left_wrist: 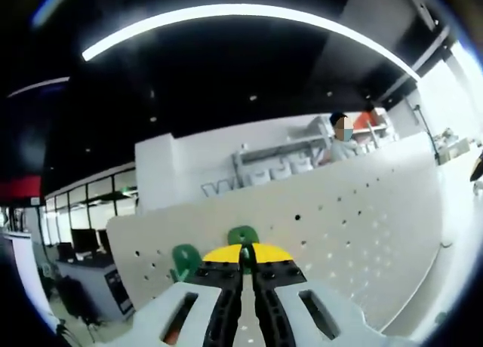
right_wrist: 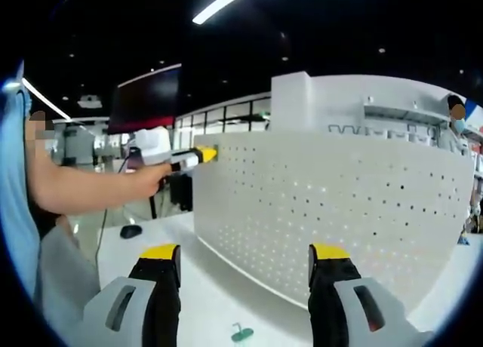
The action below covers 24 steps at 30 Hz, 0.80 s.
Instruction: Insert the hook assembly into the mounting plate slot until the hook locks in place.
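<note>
A white perforated mounting plate (right_wrist: 339, 204) stands upright on the white table (right_wrist: 215, 287). In the left gripper view, my left gripper (left_wrist: 243, 250) is shut on a green hook (left_wrist: 243, 236) that sticks up past its yellow tips, close to the plate (left_wrist: 355, 226). A second green hook (left_wrist: 185, 259) sits at the plate's left end, just left of the jaws. In the right gripper view, the left gripper (right_wrist: 195, 157) is at the plate's upper left corner, held by a person's hand. My right gripper (right_wrist: 245, 253) is open and holds nothing. A third green hook (right_wrist: 241, 333) lies on the table between its jaws.
A small black object (right_wrist: 130, 231) lies on the table to the left of the plate. The person's arm (right_wrist: 90, 187) reaches across the left side. Another person (left_wrist: 341, 136) stands behind the plate by white shelving. Desks with monitors (left_wrist: 83, 245) stand at the far left.
</note>
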Available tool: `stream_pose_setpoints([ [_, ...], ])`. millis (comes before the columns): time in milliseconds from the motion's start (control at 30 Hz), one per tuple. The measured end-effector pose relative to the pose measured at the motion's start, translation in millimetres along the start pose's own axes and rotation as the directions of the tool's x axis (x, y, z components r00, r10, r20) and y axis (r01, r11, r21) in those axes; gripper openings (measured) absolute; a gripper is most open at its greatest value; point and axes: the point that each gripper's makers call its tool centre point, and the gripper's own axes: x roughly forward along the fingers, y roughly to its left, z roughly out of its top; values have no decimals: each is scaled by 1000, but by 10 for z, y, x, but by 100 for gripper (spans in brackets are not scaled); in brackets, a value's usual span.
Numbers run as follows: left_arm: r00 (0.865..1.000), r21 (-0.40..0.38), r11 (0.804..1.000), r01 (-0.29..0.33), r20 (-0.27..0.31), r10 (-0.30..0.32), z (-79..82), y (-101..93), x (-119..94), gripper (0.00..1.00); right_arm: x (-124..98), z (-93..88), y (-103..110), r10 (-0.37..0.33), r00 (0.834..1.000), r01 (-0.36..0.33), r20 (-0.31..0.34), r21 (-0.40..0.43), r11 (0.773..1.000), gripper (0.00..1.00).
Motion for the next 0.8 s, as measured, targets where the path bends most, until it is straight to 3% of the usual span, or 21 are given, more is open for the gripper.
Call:
stream_pose_setpoints([
  [433, 998, 68, 996, -52, -27, 54, -46, -11, 28, 3, -11, -3, -20, -1, 1000, 1, 6, 6, 1000, 68],
  [700, 999, 50, 998, -48, -9, 49, -36, -5, 27, 4, -29, -25, -36, -4, 1000, 4, 2, 7, 1000, 68],
  [800, 999, 8, 999, -51, -4, 51, -36, -1, 19, 4, -20, -28, -39, -5, 1000, 5, 2, 8, 1000, 68],
])
